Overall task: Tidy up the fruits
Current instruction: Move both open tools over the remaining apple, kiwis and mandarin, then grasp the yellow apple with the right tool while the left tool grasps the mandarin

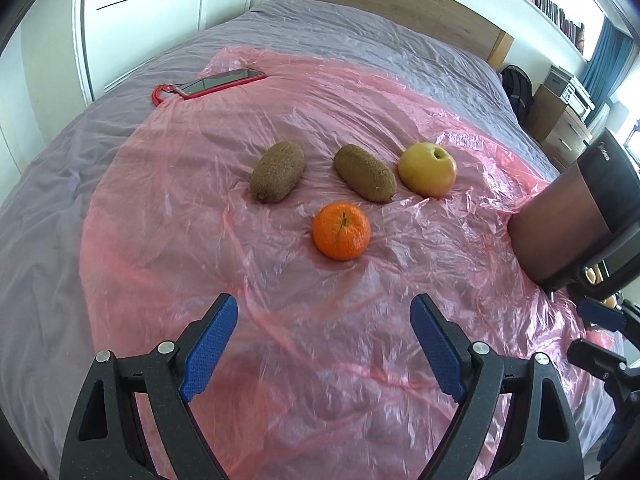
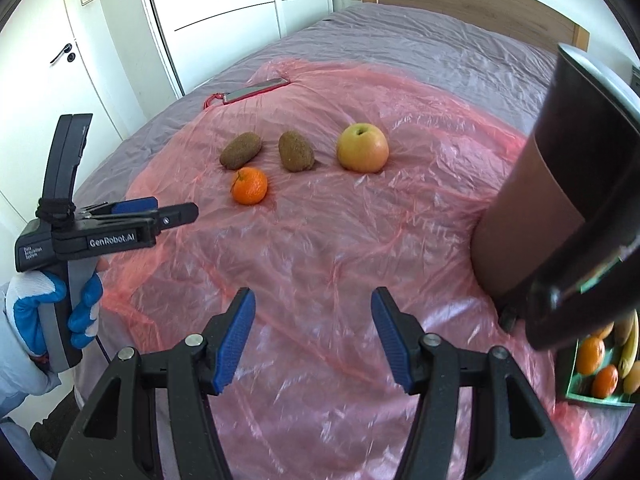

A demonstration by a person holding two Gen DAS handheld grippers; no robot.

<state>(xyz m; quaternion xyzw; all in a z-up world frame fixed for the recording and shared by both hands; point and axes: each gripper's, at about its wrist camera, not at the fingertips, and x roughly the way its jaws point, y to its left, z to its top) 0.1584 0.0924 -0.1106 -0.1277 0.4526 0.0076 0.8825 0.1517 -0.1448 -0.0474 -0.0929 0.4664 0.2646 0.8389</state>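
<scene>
On a pink plastic sheet [image 1: 224,216] over the bed lie two brown kiwis [image 1: 277,177] [image 1: 365,178], a yellow-green apple [image 1: 427,169] and an orange mandarin [image 1: 341,230]. The right wrist view shows the same kiwis [image 2: 240,150] [image 2: 295,151], apple [image 2: 362,147] and mandarin [image 2: 249,185]. My left gripper [image 1: 324,344] is open and empty, short of the mandarin; it also shows from the side at the left of the right wrist view [image 2: 176,210]. My right gripper [image 2: 313,332] is open and empty, well short of the fruit.
A tall brown and black appliance [image 1: 568,216] [image 2: 560,184] stands on the sheet at the right. A green tray [image 2: 576,394] holding oranges and yellow fruit sits behind it at the right edge. A red-cased phone [image 1: 220,82] [image 2: 256,90] lies at the sheet's far left. Grey bedding [image 1: 48,184] surrounds the sheet.
</scene>
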